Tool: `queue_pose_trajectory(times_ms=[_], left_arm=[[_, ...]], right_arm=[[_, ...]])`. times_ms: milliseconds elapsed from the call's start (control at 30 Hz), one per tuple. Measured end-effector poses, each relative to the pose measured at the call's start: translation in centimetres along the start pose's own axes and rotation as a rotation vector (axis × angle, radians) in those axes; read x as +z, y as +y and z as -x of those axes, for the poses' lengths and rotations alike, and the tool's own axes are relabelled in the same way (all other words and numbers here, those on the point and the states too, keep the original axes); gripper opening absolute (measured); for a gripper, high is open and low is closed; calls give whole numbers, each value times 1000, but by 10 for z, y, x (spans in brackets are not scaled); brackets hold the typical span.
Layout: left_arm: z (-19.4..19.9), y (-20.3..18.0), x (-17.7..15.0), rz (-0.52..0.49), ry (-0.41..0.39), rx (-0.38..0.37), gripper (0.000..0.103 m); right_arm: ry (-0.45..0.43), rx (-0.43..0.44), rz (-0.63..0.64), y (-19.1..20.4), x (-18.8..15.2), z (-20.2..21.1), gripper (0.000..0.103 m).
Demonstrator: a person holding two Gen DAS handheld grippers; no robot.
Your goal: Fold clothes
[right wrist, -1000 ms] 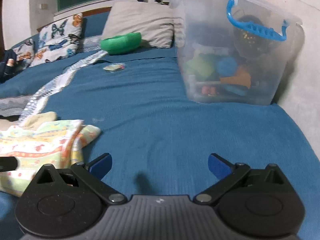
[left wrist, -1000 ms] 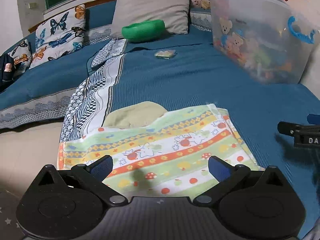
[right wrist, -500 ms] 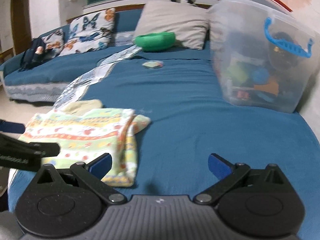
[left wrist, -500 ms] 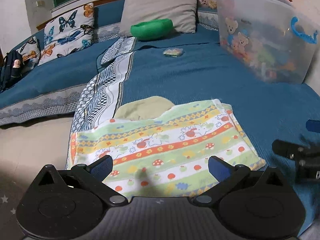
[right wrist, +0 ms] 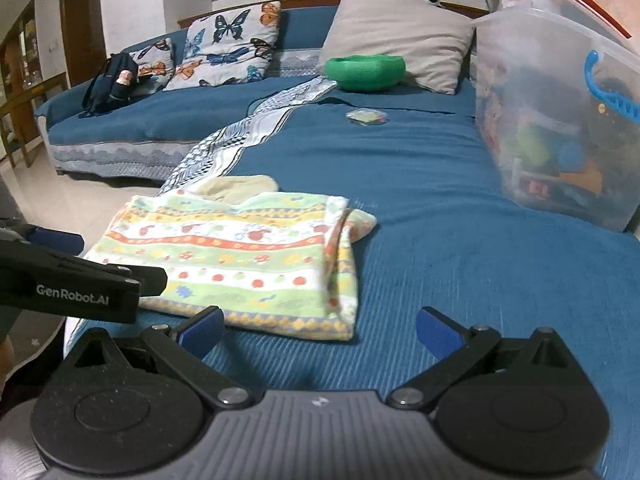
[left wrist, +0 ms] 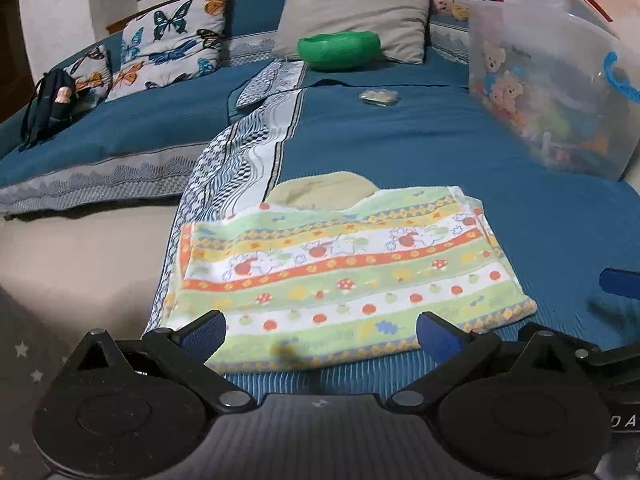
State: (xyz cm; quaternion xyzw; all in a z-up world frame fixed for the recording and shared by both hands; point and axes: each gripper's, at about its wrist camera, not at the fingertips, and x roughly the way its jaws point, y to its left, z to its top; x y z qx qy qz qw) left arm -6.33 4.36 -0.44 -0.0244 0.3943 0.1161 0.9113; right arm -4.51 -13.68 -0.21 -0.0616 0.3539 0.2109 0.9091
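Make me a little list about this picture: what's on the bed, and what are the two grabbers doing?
garment: striped cloth with mushrooms, lying folded near the bed's front edge
under it: beige cloth peeking out behind
bed: blue cover
box: clear toy box on the right
pillow side: green bowl by a grey pillow
left gripper: open, empty, over the garment's near edge
right gripper: open, empty, beside the garment

Home living room: blue sofa (right wrist: 420, 168), butterfly cushions (right wrist: 230, 50), plush toys (left wrist: 448, 0), toy bin (right wrist: 560, 120).
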Motion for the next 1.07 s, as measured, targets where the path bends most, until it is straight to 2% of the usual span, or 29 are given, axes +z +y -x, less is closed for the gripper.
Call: queue_pose_trajectory(times_ms=[400, 800, 1067], left_arm=[[16, 5, -20, 42, 29, -10, 103], [32, 4, -29, 57, 17, -33, 103], [39, -2, -31, 42, 6, -21, 103]], right_arm=[[7, -3, 0, 9, -12, 20, 103], [-5, -21, 8, 15, -23, 36, 103], [-21, -25, 6, 19, -24, 44, 103]])
